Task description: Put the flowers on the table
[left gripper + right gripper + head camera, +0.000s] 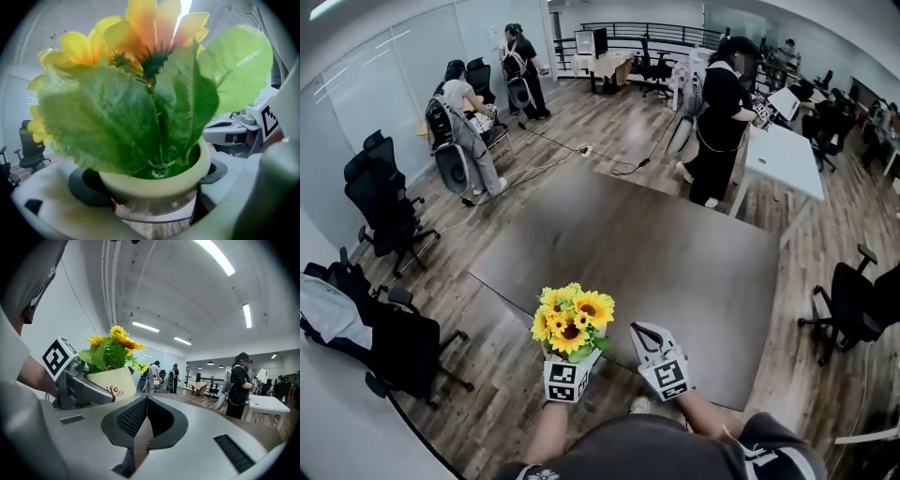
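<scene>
The left gripper (572,364) pinches a cream pot (154,180) between its jaws, holding the flowers (572,321) about upright in the air, with stems running up and the yellow blooms facing the ceiling. Just beside it, the right gripper (642,333) has its jaws pressed together on nothing. In the head view the pot sits at the near edge of the dark table (675,253), whose broad top spreads away ahead; office chairs (384,206) stand well off to the left, and a standing person (722,112) and a white table (783,155) are by the far corner.
</scene>
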Tool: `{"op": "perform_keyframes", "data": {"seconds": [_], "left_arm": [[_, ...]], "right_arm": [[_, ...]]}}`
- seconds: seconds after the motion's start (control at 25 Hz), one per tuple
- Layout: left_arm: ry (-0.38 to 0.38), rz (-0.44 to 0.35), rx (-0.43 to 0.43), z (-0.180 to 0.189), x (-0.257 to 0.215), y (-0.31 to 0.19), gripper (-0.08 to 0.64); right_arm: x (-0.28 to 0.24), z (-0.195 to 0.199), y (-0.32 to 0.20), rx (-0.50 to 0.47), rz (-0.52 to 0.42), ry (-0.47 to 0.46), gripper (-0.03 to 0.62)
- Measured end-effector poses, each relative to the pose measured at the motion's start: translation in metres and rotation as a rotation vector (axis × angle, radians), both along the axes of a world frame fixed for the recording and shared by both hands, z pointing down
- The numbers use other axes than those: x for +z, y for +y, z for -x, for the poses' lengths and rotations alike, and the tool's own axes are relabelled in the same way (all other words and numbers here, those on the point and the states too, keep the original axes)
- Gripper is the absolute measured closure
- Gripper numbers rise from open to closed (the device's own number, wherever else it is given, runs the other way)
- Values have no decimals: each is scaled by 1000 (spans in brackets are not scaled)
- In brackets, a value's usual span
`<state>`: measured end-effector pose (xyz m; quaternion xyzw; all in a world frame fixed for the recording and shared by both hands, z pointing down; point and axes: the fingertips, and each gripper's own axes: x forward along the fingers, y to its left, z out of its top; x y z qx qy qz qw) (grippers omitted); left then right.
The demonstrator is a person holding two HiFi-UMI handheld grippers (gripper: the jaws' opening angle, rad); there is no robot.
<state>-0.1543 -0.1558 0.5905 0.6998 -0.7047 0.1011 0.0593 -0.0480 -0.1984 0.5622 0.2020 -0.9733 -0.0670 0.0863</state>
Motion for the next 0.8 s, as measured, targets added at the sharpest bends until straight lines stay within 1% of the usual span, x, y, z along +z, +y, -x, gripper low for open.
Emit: {"op": "perform_keyframes", "data": {"seconds": [0.12, 0.2, 0.4, 0.52, 0.64, 0.8], "left_arm": [[1, 10, 14, -4, 2, -32, 17], [-4, 21, 22, -7, 7, -48, 17], [17, 40, 57, -11, 16, -81, 17], [8, 50, 88, -2, 19, -97, 17], [13, 51, 124, 9, 19, -116, 17], [-3, 59, 184, 23, 23, -148, 17]], "right_arm": [[2, -12, -31, 21, 3, 15, 569], [5, -17, -51, 34, -5, 8, 569], [4, -16, -84, 59, -5, -1, 569], [7, -6, -92, 61, 5, -9, 569], [12, 5, -98, 72, 9, 11, 569], [12, 12, -126, 159, 29, 22, 569]]}}
